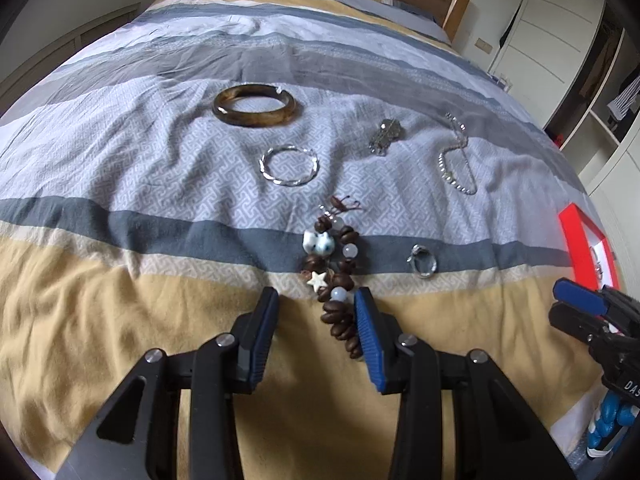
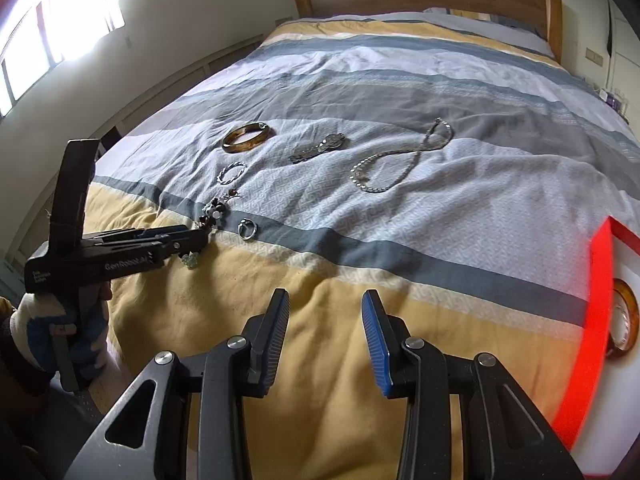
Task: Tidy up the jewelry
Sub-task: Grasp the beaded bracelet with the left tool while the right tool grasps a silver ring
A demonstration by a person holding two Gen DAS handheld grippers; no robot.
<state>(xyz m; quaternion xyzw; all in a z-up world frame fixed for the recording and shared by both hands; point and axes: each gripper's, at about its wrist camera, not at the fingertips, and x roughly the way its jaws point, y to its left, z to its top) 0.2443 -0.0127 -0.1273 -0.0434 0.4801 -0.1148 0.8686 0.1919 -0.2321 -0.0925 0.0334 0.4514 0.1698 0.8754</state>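
The beaded bracelet (image 1: 336,276) lies on the bed cover (image 1: 120,320) near its foot edge, its near end between the spread jaws of the left gripper (image 1: 316,304), not yet pinched. Beyond it lie a small ring (image 1: 422,264), a twisted silver bangle (image 1: 289,166), a brown bangle (image 1: 255,109), a watch (image 1: 385,136) and a bead necklace (image 1: 456,160). The red tray (image 2: 596,320) at the right edge already holds an amber bangle (image 2: 624,320), so most sorting seems left. The right gripper (image 2: 325,300) hovers open and empty.
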